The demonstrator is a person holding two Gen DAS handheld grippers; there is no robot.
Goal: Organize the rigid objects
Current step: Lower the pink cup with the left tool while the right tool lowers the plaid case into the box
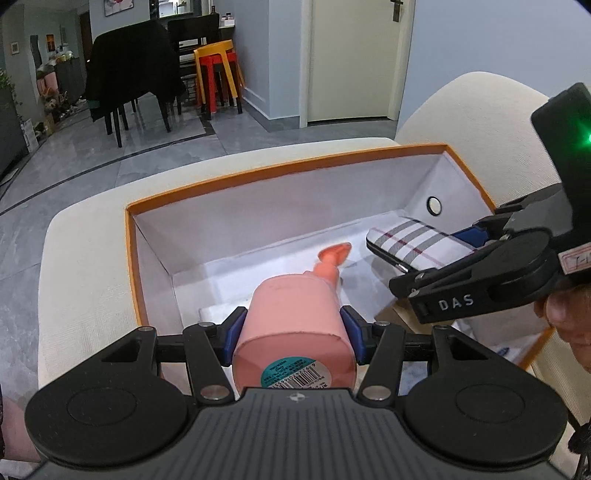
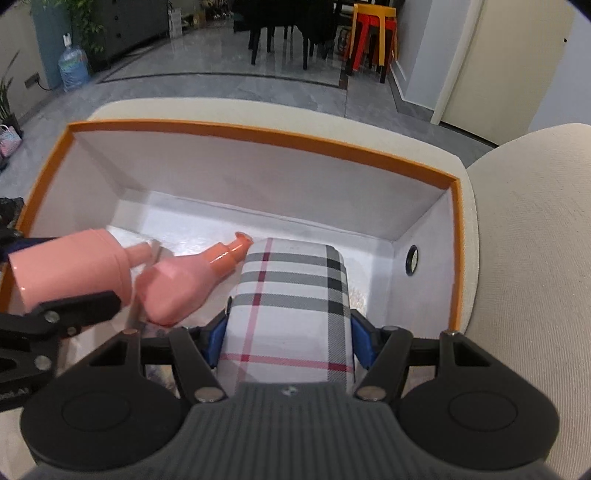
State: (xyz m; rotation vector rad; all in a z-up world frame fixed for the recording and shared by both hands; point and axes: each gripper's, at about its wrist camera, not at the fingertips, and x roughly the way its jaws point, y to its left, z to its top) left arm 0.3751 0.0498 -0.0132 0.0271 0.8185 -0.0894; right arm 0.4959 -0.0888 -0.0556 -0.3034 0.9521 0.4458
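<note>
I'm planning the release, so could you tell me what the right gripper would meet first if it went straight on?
Most likely the box's white floor, then its far wall; the plaid case it holds leads. Depth is unclear.

Floor: grey glossy tiles (image 1: 92, 162) with dark inlay lines. At 12 o'clock in the left wrist view, a cream door (image 1: 354, 59) is set in a pale blue wall (image 1: 480, 37). At 11 o'clock stand black dining chairs (image 1: 129, 74) and stacked yellow and red stools (image 1: 218, 74). The right wrist view shows a water jug (image 2: 74, 68) at 10 o'clock beside potted plants (image 2: 85, 26). A cream sofa cushion (image 2: 535, 240) fills 3 o'clock.
</note>
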